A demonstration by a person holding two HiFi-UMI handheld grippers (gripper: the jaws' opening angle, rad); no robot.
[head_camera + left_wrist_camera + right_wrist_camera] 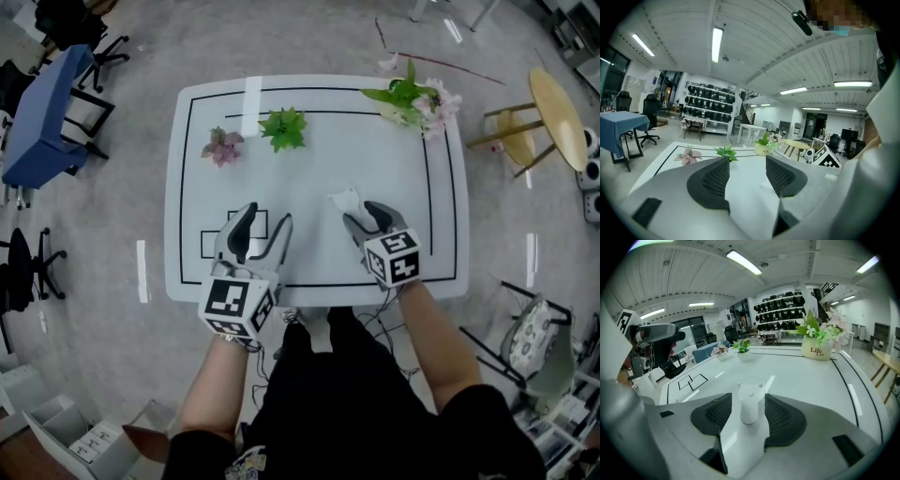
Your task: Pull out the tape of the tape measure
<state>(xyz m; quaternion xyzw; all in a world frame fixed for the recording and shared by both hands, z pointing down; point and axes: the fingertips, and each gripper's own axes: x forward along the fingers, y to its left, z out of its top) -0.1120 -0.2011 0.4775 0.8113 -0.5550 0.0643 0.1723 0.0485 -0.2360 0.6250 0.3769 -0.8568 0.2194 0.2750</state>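
Tape measure (pixel 750 400) is a small white plastic case, clamped between the jaws of the right gripper (pixel 360 214). It sits above the near part of the table (pixel 309 169), well short of the flower pot (pixel 816 351) and left of it in the head view. The case is likely light and rigid with a smooth shell, so it may slip or twist under a pull; the tape is probably thin and springy. Best hold: case in the right jaws, end tab pinched by the left gripper (pixel 747 171) (jaws spread, nothing between them), further left of the pot. The tab can't be made out. The jaws hide the case's sides, and the head view shows only a white sliver.
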